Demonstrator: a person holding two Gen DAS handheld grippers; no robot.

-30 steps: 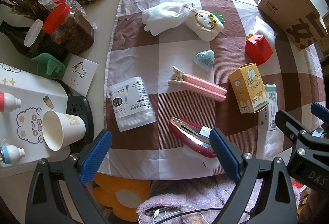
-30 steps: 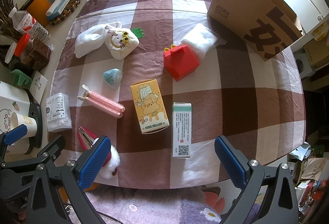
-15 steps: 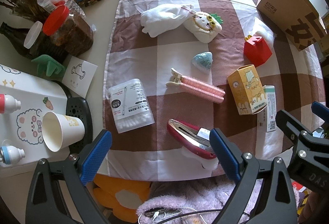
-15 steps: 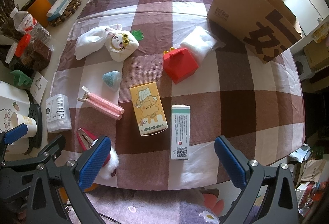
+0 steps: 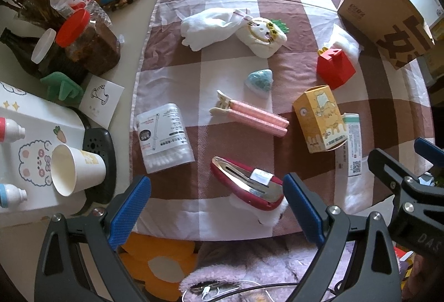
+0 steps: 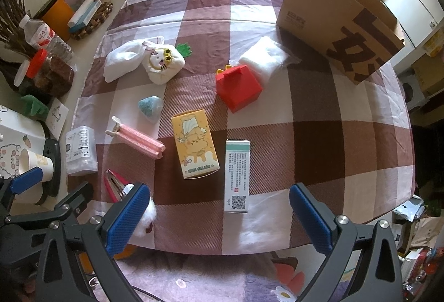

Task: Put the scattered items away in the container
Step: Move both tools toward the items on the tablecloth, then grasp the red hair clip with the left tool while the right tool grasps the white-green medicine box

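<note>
A: Right now, what is on the table (image 6: pixel 333 118)?

B: A checked cloth with scattered things: a red hair clip (image 5: pixel 245 182) at the near edge, a pink clip (image 5: pixel 249 117), a pack of cotton swabs (image 5: pixel 163 138), a yellow box (image 6: pixel 194 148), a white and green box (image 6: pixel 237 174), a small red box (image 6: pixel 238 88) and a soft toy (image 6: pixel 163 63). A brown paper bag (image 6: pixel 333 21) stands open at the far right. I judge it to be the container.

A: And the two grippers?

B: Both hang above the near edge, fingers spread wide, holding nothing. The left gripper (image 5: pixel 216 207) sits nearest the red hair clip, which lies just ahead between its fingers, long axis slanting from far left to near right. The right gripper (image 6: pixel 219 216) is closest to the white and green box, which points straight away from it.

A: Is anything in the bag?

B: Its inside is hidden, so I cannot tell.
</note>
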